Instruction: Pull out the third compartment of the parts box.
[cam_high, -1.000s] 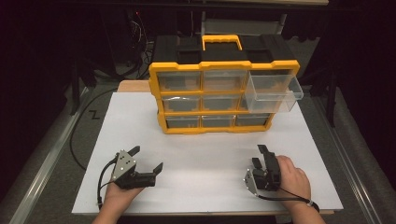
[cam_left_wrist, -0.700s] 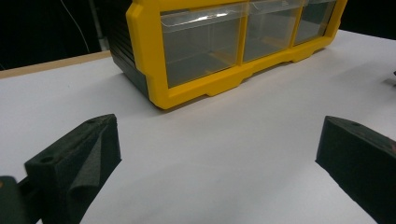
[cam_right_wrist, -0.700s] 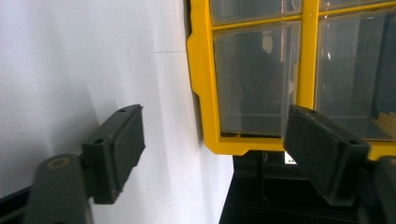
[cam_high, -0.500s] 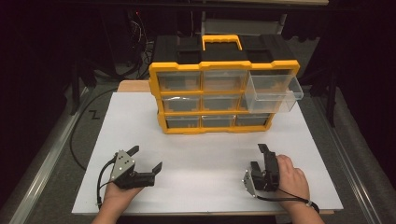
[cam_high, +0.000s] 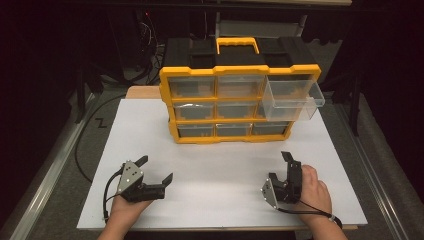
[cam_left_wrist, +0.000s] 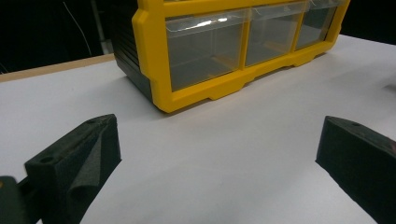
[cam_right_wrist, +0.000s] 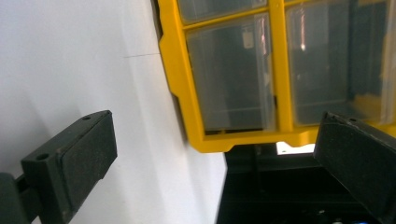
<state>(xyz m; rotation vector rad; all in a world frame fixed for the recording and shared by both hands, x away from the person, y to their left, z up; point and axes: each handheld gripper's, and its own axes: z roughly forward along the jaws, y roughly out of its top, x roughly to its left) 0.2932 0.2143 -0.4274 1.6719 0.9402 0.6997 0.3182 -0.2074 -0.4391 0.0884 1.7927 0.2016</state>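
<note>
Right gripper edged slightly nearer organizer, jaws apart, apparently empty.

Left gripper fingers spread wide; right gripper likewise, rolled sideways.

Bare white desk between both claws and yellow organizer: open passage. Protruding clear drawer at organizer's upper right: overhangs the desk.
</note>
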